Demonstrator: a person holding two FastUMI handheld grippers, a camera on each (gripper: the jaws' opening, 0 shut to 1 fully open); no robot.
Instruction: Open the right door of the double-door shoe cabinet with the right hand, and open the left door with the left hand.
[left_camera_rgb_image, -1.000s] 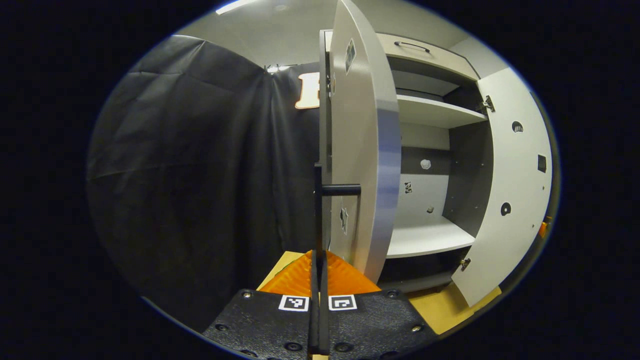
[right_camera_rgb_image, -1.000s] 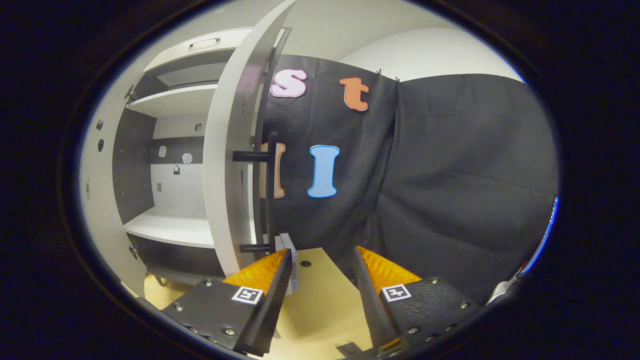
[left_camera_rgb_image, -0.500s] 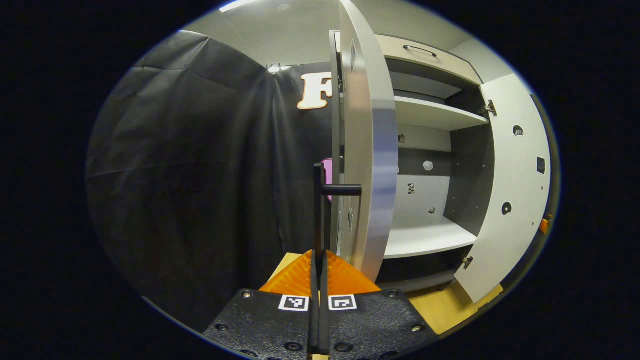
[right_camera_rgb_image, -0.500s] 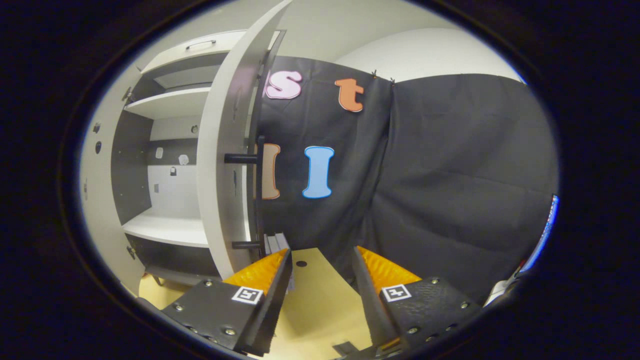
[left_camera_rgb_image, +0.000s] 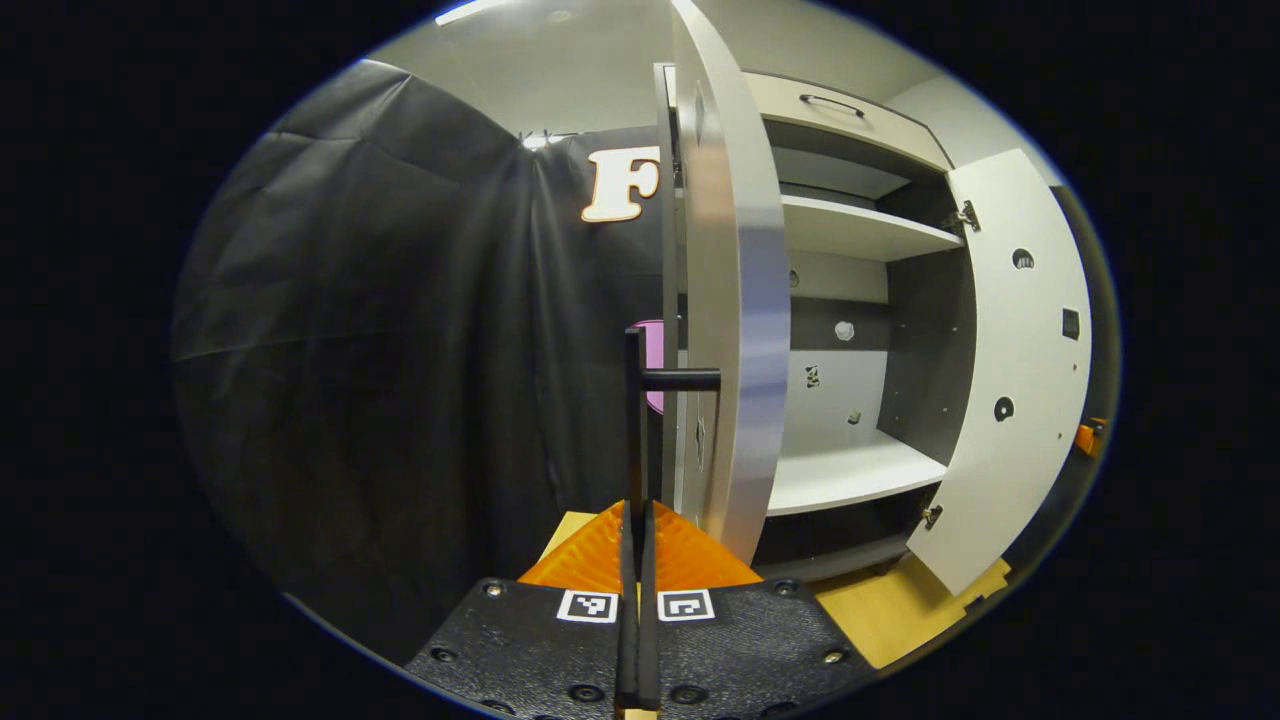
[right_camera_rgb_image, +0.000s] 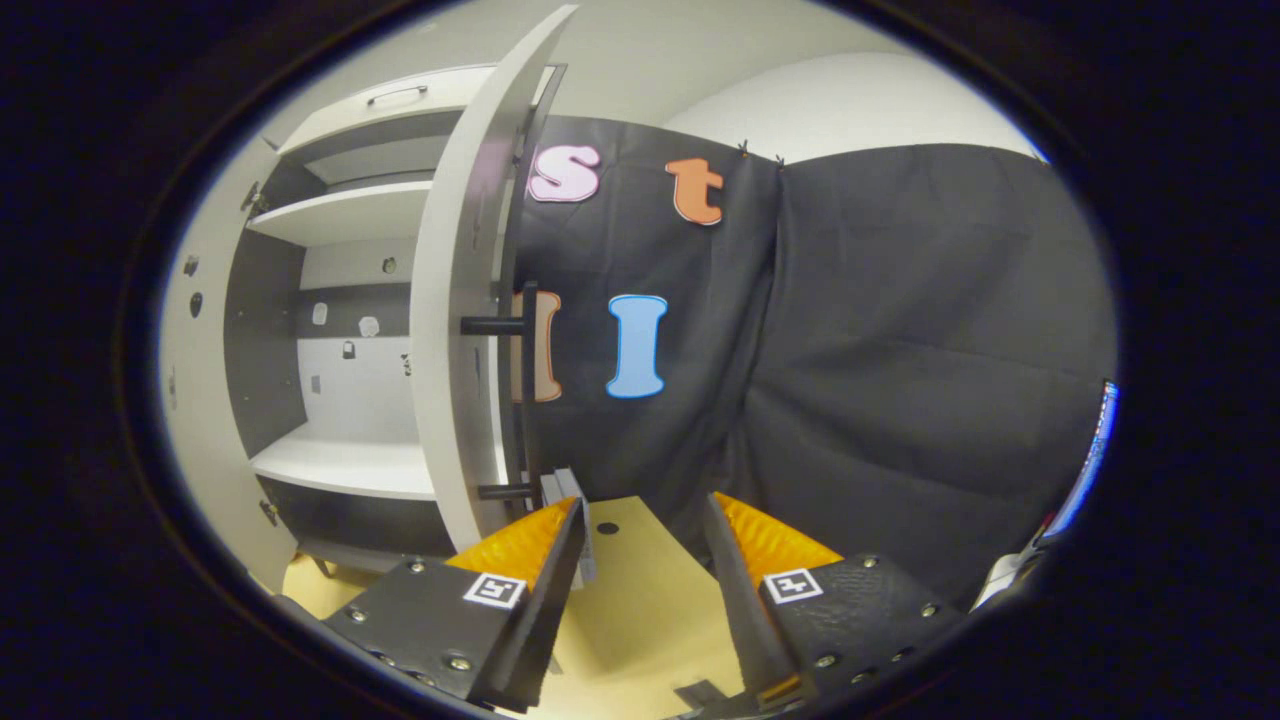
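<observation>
Cabinet (left_camera_rgb_image: 860, 230) interior is exposed in both views: pale shelves, dark back panel, both doors swung outward. In the left gripper view, the left door (left_camera_rgb_image: 745, 330) is seen nearly edge-on, with its bar handle (left_camera_rgb_image: 637, 420) standing vertical just ahead of the left gripper (left_camera_rgb_image: 637, 530). The jaws of this gripper are drawn together with the bar pinched between them; the grip appears firm and centred low on the bar. The right door (left_camera_rgb_image: 1010, 370) is seen farther off, fully open.

In the right gripper view, the right door (right_camera_rgb_image: 455, 330) is likewise seen almost edge-on, its handle (right_camera_rgb_image: 528, 390) just beside the right gripper (right_camera_rgb_image: 640, 530). The jaws of this gripper are spread wide with nothing between them; the handle lies outside the gap, close to one finger. The floor (right_camera_rgb_image: 640, 610) below is a light wood colour.

Step in hand is judged to be the last of the left door's swing, the right door being done and released. To finish well, the pull should be kept along the door's arc, not straight back, so that the bar is not twisted in the jaws. The wrist should be allowed to turn with the hinge. Force should be eased as the hinge limit is neared, and the jaws parted only once the door is at rest. The right gripper should be kept apart from its handle so the right door is not nudged.
</observation>
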